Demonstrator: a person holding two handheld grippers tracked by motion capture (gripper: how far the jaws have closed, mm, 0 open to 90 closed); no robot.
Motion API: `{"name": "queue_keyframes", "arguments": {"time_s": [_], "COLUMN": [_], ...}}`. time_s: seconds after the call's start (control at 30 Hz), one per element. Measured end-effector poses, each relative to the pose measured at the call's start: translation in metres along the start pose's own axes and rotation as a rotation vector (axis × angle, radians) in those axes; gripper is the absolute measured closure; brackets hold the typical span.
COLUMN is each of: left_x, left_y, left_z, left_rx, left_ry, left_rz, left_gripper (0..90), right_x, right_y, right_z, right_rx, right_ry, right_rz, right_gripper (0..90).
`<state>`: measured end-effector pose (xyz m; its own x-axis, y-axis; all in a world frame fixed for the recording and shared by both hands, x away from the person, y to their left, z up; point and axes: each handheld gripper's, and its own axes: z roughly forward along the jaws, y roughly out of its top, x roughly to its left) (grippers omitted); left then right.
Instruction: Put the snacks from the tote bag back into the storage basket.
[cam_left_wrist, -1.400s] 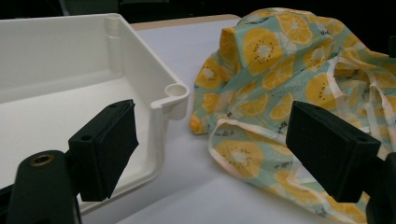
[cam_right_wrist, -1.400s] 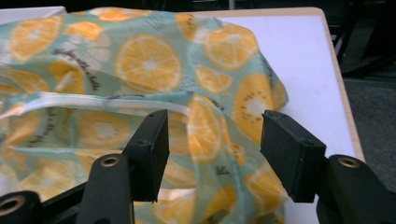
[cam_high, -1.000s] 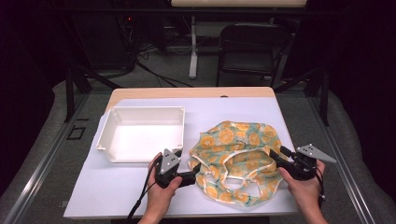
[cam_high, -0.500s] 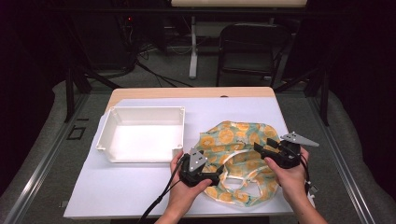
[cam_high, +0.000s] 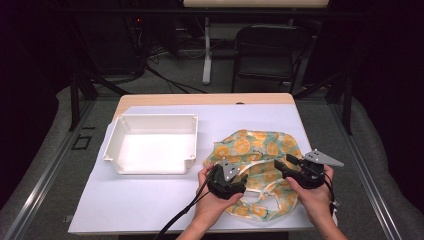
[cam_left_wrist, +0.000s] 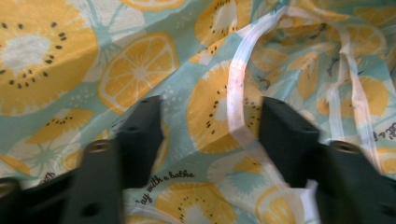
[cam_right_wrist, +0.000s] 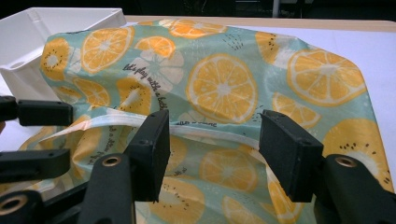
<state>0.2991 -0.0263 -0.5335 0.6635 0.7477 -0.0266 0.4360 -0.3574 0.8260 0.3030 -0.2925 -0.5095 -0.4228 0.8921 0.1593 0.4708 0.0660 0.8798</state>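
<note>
While both grippers hovered over the fruit-print cloth right of the tray | left gripper jaws closing, nothing pinched | right gripper apart, empty | risk: grabbing only the white strap, cloth slipping free.

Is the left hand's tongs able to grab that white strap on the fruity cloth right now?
Probably yes. The left tongs sit right over the fruit-print cloth, jaws apart and just been closing, with the white strap running between them. Nothing lies in the way, though the pads do not look pressed on it yet.
</note>
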Motion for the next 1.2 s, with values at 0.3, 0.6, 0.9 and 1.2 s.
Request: {"name": "queue_keyframes", "arguments": {"time_s": [0.3,0.6,0.9,1.2], "left_x": [0.013,0.026,0.038,0.045], "left_y": [0.007,0.025,0.040,0.051], "left_z": [-0.009,-0.021,-0.028,-0.030], "left_rx": [-0.012,-0.081,-0.126,-0.162], "left_ry": [-0.047,-0.058,-0.058,-0.064], "left_rz": [-0.029,-0.056,-0.091,-0.116], "left_gripper": [89.5,90.0,90.0,90.0], "right_x": [0.006,0.005,0.004,-0.003], "right_y": [0.000,0.001,0.003,0.004], "right_z": [-0.001,-0.001,0.003,0.009], "right_rx": [-0.015,-0.021,-0.004,0.003], "right_ry": [0.027,0.055,0.025,0.016], "right_rz": [-0.026,-0.037,-0.038,-0.045], "right_gripper": [43.3,41.8,29.1,26.3]}}
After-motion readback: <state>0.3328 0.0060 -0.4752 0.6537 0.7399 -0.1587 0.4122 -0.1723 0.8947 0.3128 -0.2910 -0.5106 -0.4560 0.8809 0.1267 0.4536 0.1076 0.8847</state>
